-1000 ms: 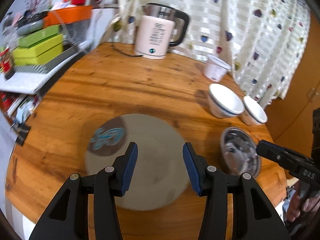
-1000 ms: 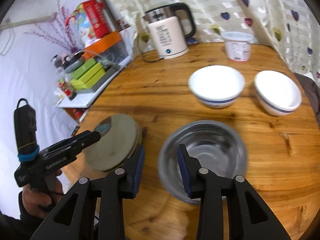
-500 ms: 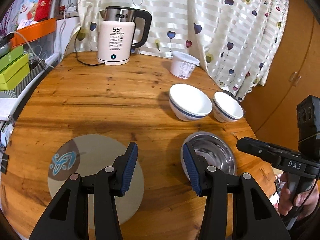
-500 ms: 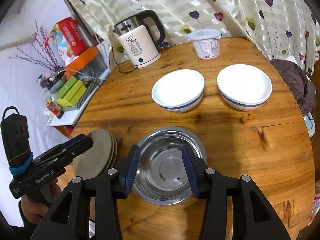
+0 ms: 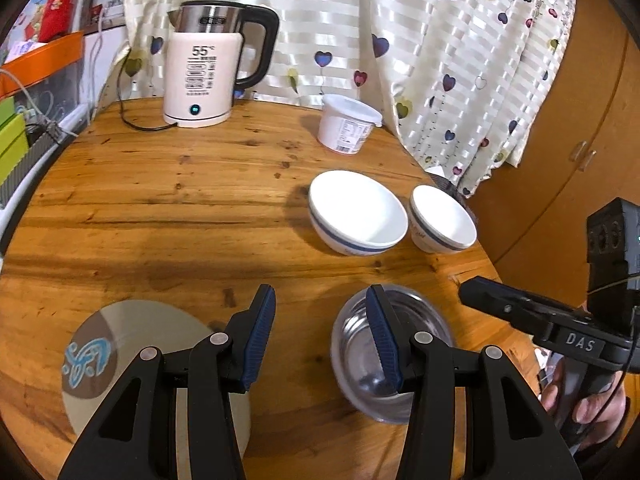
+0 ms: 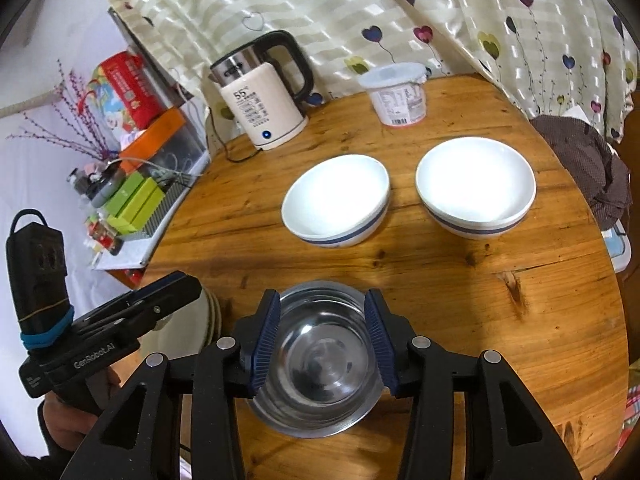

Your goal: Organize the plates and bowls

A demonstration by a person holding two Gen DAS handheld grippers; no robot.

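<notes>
A steel bowl sits near the table's front edge, also in the left wrist view. My right gripper is open, its fingers on either side above the bowl. Two white bowls with a blue band stand behind it, one on the left and one on the right. A stack of grey plates with a blue mark lies at the front left; its edge shows in the right wrist view. My left gripper is open and empty between the plates and the steel bowl.
A white electric kettle with its cord stands at the back of the round wooden table. A white lidded tub stands to the right of it. A shelf with green boxes is beside the table on the left. A curtain hangs behind.
My left gripper has swung right, off the plate stack toward the steel bowl. My right gripper has moved left until its fingers straddle the steel bowl.
</notes>
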